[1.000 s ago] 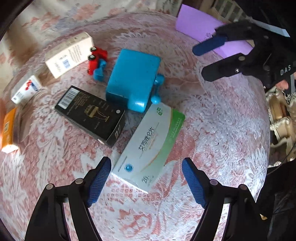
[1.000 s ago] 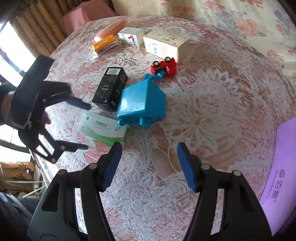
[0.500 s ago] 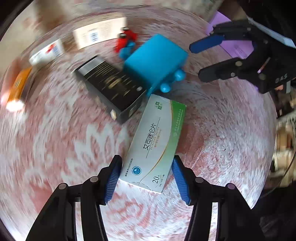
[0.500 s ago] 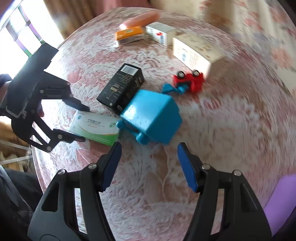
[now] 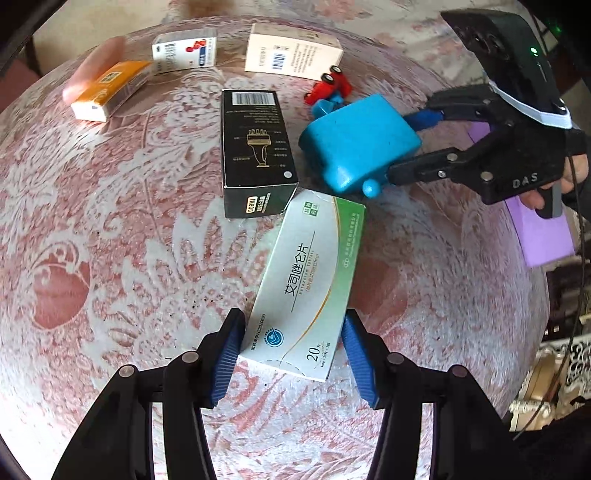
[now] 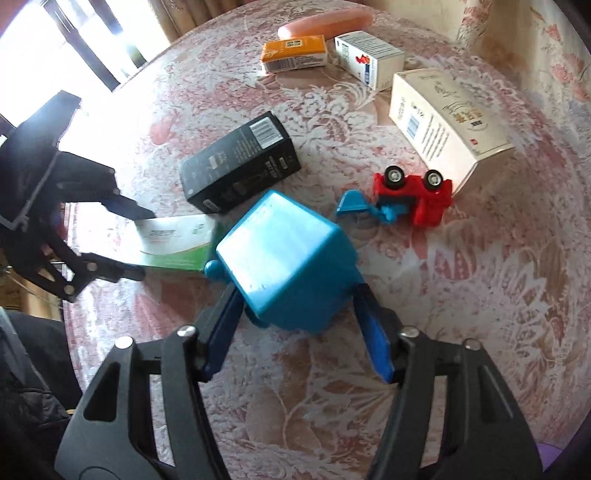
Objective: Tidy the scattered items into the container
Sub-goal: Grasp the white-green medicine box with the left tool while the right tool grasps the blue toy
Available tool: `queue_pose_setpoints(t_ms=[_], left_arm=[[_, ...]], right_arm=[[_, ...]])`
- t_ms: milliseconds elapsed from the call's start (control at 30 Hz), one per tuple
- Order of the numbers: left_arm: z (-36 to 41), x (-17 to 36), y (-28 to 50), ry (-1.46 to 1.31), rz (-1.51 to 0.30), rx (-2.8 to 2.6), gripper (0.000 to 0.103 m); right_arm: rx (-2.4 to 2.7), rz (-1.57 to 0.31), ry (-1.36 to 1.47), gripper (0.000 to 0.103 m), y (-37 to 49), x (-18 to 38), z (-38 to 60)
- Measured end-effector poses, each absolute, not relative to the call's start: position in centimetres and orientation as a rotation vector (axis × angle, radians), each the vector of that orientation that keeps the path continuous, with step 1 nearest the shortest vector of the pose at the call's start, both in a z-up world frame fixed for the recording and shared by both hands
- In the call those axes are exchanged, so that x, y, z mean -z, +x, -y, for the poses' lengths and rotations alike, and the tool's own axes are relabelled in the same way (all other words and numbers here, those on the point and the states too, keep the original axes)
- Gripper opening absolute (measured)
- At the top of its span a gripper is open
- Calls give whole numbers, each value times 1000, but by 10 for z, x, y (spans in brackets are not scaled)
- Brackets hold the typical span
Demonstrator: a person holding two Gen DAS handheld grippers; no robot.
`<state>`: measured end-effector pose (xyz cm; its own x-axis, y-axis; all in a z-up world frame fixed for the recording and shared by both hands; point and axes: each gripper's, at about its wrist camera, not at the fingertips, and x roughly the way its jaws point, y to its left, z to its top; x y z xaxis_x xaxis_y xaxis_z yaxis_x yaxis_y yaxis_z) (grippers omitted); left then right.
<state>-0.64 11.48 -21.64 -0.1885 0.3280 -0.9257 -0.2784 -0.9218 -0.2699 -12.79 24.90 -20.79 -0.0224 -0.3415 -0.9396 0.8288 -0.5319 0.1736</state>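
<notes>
A white-and-green medicine box (image 5: 306, 280) lies flat on the pink lace tablecloth (image 5: 110, 258). My left gripper (image 5: 293, 317) is shut on its near end, one blue pad against each long side. A blue toy block (image 6: 288, 258) with round knobs sits beside it, touching the box's far corner. My right gripper (image 6: 297, 291) points down over the block, jaws closing, and both pads touch its sides. In the left wrist view the right gripper (image 5: 400, 146) pinches the block's right end. A flat purple container (image 5: 543, 236) lies at the table's right edge, partly hidden.
A black box (image 5: 255, 147) lies against the medicine box's far end. Behind it are a tipped red toy car (image 5: 328, 86) with a blue scoop, a cream box (image 5: 291, 51), a white box (image 5: 184, 51), an orange box (image 5: 110, 88) and a pink case (image 6: 325, 22).
My left gripper rolled, lined up with the medicine box and shut on it. My right gripper came down over the blue block and its jaws narrowed onto it.
</notes>
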Motion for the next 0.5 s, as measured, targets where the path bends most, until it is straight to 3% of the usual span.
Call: queue_pose_setpoints(t_ms=[233, 500], left_arm=[[-122, 214, -1, -1710, 68, -2196, 55], [-129, 210, 5, -1711, 76, -2203, 57]], right_arm=[[1675, -504, 1358, 46, -127, 202, -259], [1568, -714, 1225, 58, -125, 190, -235]])
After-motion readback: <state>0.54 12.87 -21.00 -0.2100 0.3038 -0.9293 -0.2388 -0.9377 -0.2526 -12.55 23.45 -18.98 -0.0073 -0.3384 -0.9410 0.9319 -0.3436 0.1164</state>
